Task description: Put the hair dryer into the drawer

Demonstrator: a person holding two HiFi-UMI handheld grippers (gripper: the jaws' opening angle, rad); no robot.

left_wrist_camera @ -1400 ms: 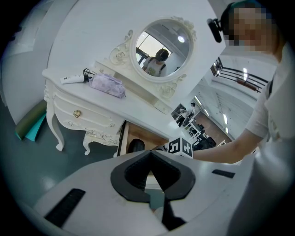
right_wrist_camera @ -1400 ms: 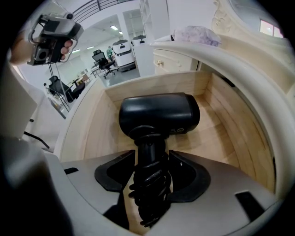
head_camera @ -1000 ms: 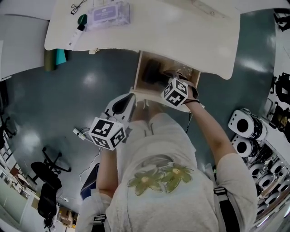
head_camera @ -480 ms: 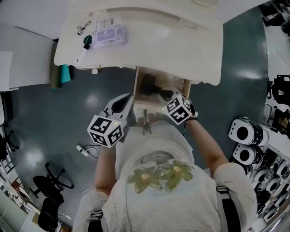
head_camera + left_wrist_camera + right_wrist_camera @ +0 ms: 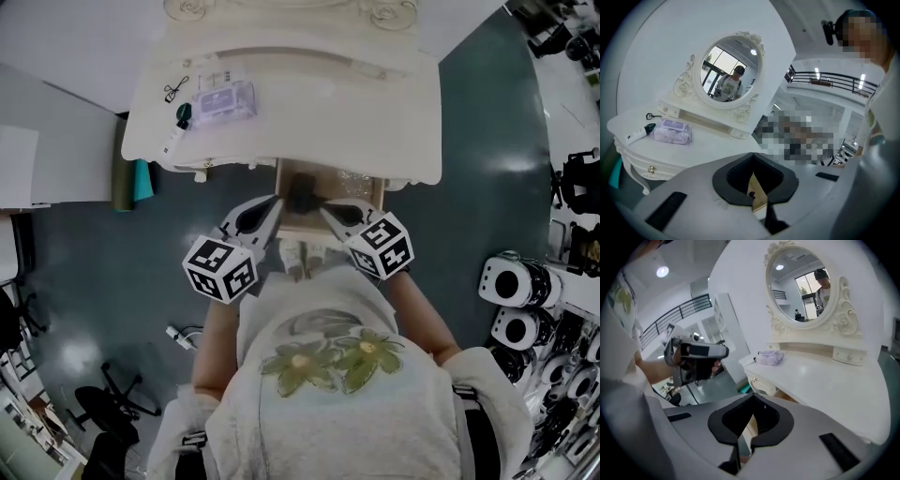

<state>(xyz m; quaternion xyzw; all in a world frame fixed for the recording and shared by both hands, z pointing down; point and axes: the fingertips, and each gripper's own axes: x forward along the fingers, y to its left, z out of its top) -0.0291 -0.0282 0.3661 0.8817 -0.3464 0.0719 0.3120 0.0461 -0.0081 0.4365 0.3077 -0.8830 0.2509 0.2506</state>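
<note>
Grey shirt fabric (image 5: pixel 328 319) with a green flower print fills the bottom centre of the head view, closest to the camera. Just above it, left of centre, the left gripper (image 5: pixel 267 208) points toward the upper right. Its own view shows the black pads pressed together with nothing between them. Right of centre, the right gripper (image 5: pixel 330 214) angles toward the upper left. Its tongs are likewise pressed together and pinch nothing. The two tips lie near each other over the front edge of the open drawer (image 5: pixel 361 192).

That drawer, with a pale wooden inside, is pulled out from under the white dressing table (image 5: pixel 375 103) at the middle of the frame. The hair dryer (image 5: pixel 302 192), a dark shape, lies inside the drawer in its left half, and neither gripper holds it.

Farther up, on the upper-left part of the table top, a lilac wipes packet (image 5: pixel 223 101) lies flat. A white tube with a dark cap (image 5: pixel 173 129) lies just beside it at the table's left edge, and a small black tool (image 5: pixel 172 89) lies above the tube. At the back of the table, the left gripper view shows an oval mirror (image 5: pixel 729 70) in a white carved frame standing upright. Dark blue-grey floor (image 5: pixel 94 262) surrounds the table.
</note>
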